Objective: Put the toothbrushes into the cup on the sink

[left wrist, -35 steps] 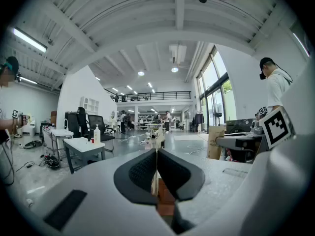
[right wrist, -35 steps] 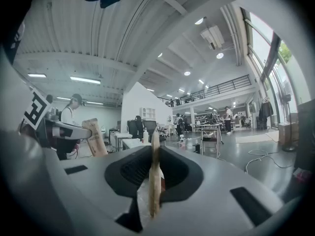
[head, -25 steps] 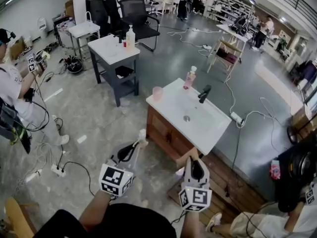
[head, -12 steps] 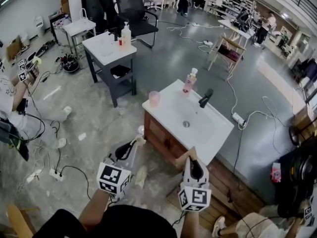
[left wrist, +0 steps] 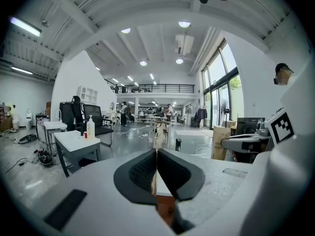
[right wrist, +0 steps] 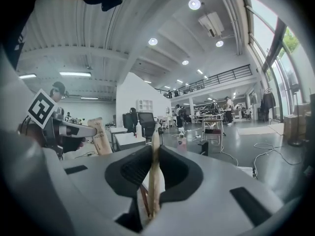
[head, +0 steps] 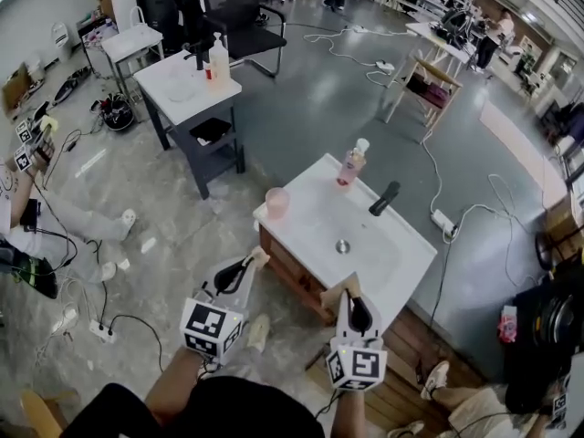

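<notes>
A white sink [head: 301, 210] on a wooden cabinet stands ahead of me in the head view. On its near left corner is a pink cup [head: 276, 203], with a black faucet [head: 384, 198] and a pink soap bottle [head: 351, 164] at the back. My left gripper [head: 251, 265] hovers short of the cabinet's front, shut on a toothbrush in a tan paper pack [left wrist: 158, 139]. To its right, my right gripper [head: 349, 292] is shut on a second tan-packed toothbrush [right wrist: 154, 171]. Both packs stick out past the jaws toward the sink.
A grey side table [head: 187, 85] carrying a bottle and a black office chair [head: 233, 12] stand beyond the sink. Cables run over the concrete floor. One person [head: 27, 217] sits at the left, another [head: 538, 336] at the lower right by a wooden platform [head: 411, 372].
Both grippers have travelled forward toward the sink with their toothbrushes still held. The sink and cup now appear closer and lower in the head view.
</notes>
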`<action>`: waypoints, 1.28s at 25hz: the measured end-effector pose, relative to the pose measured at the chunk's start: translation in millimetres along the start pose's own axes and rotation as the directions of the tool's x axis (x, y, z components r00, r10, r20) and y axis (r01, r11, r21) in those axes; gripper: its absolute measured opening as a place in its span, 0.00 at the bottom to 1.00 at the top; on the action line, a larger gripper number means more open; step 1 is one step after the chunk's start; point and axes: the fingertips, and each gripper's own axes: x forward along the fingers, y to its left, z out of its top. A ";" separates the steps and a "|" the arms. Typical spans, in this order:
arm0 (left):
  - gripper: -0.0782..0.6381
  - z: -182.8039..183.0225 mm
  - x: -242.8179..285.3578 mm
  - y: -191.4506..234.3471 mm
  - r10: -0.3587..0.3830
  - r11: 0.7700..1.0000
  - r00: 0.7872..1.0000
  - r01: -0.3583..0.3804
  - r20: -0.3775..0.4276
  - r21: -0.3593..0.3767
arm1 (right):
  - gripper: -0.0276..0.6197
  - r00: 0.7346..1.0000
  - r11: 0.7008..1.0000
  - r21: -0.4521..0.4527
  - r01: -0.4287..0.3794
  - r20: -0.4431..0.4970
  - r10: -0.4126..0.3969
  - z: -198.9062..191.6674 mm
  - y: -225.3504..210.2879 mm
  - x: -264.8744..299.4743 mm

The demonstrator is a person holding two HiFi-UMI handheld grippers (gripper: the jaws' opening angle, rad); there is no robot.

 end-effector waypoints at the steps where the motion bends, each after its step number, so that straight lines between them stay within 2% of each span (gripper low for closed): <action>1: 0.12 -1.0 8.7 5.6 -0.002 1.000 1.000 0.002 -0.006 -0.003 | 0.12 1.000 1.000 0.003 -0.001 -0.005 0.001 -1.5 -1.6 10.5; 11: 0.12 3.1 68.9 57.7 0.023 1.000 0.999 -0.024 -0.046 -0.018 | 0.12 0.999 0.999 0.024 -0.031 -0.031 0.031 0.5 -9.4 98.5; 24: 0.12 -5.9 108.6 134.2 0.098 0.994 0.992 -0.102 -0.080 -0.043 | 0.12 0.990 0.990 0.002 -0.142 0.014 0.142 20.9 20.4 207.5; 32: 0.12 -5.2 121.2 168.5 0.130 0.989 0.989 -0.135 -0.077 -0.059 | 0.12 0.978 0.980 -0.024 -0.195 0.065 0.197 49.9 42.8 256.8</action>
